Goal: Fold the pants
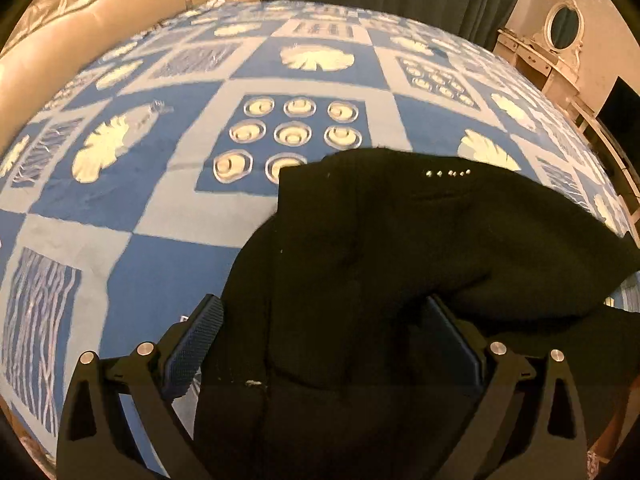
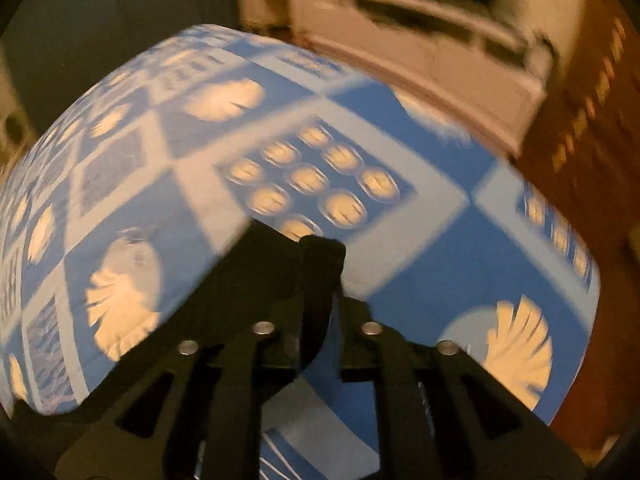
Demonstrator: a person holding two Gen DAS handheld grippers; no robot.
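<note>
Blue patterned bedspread supports bunched black pants; folding appears barely begun. Left gripper stands spread around fabric; right gripper pinches an edge.

Black pants lie bunched on the blue patterned bedspread

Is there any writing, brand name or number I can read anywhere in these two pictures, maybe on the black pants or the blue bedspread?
None can be read.
black pants: no label or print shows, only a short row of small shiny studs.
blue bedspread: shell, ring and wavy-line patterns only, no words.
brown panel at the right of the right wrist view: rows of gold marks, too blurred to tell if they are letters.
</note>
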